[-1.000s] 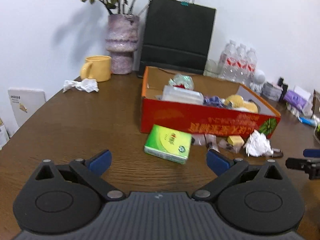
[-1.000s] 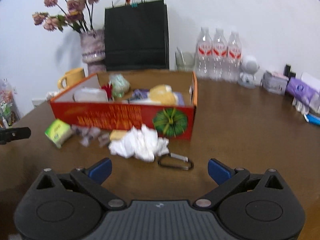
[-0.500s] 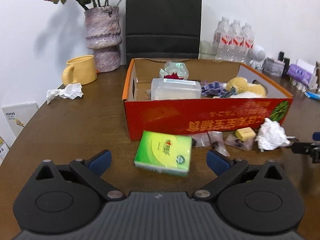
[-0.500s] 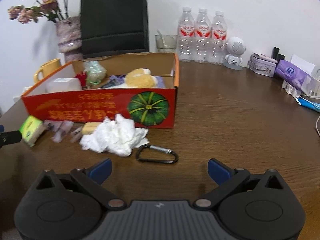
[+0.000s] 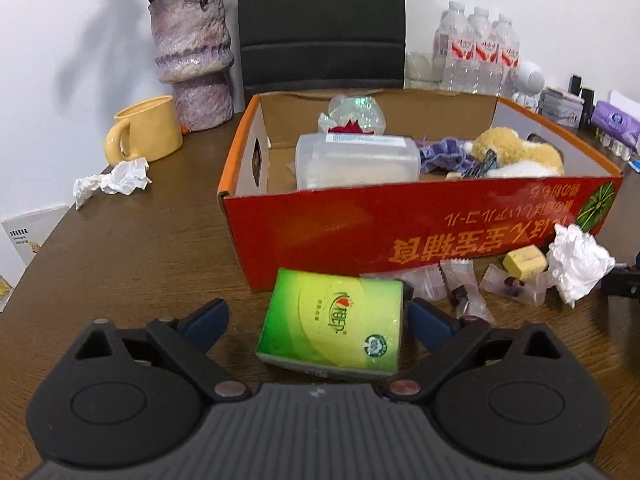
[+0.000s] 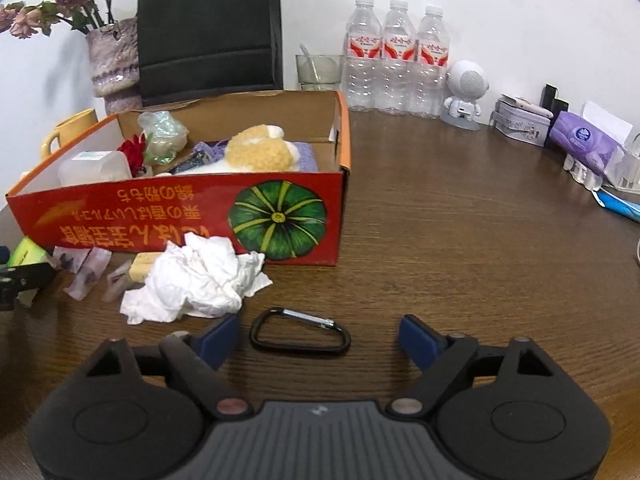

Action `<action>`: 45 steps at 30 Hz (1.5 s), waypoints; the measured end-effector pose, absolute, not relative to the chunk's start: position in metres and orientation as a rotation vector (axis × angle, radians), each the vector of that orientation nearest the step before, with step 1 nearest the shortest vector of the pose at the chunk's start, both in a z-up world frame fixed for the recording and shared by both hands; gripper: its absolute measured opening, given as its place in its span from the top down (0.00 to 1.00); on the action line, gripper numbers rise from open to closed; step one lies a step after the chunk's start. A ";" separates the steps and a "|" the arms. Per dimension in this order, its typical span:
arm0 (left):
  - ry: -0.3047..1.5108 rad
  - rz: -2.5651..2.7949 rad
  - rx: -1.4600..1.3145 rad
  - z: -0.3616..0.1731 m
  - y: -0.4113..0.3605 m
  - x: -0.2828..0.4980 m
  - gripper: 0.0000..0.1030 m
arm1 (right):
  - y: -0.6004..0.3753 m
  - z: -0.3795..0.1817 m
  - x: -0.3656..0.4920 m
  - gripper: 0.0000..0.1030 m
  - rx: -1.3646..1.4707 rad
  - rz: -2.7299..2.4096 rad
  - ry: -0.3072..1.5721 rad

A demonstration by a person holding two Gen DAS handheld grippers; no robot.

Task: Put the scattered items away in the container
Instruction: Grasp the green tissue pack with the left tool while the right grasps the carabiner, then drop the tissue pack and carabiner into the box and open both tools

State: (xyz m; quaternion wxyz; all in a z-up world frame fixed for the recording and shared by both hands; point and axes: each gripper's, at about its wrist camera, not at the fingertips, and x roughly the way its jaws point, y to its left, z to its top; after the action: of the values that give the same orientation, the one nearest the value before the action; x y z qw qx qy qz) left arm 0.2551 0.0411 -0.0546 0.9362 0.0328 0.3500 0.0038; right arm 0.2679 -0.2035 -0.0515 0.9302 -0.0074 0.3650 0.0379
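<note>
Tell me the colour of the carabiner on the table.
Black carabiner with a silver gate, clearest in the right wrist view.

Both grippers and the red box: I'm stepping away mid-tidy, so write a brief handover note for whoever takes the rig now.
Left gripper: open, jaws just closing around the green tissue pack; no grip yet.
Right gripper: open, jaws just closing, black carabiner between them on the table, not gripped.
Done: plush toy, clear plastic container and other items are in the red box.
Left: tissue pack, carabiner, crumpled tissue, candy wrappers, yellow block, all in front of the box; another crumpled tissue by the yellow mug.
</note>
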 end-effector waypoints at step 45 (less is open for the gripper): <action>0.592 -0.026 0.023 0.084 0.017 0.338 0.35 | -0.182 0.088 0.352 0.49 -0.003 0.284 0.540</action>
State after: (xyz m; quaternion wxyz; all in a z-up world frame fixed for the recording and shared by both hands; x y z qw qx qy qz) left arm 0.3379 0.0172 0.0841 0.9563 0.0115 0.2917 -0.0129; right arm 0.3521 -0.1816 0.0876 0.9539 -0.0013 0.2656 0.1398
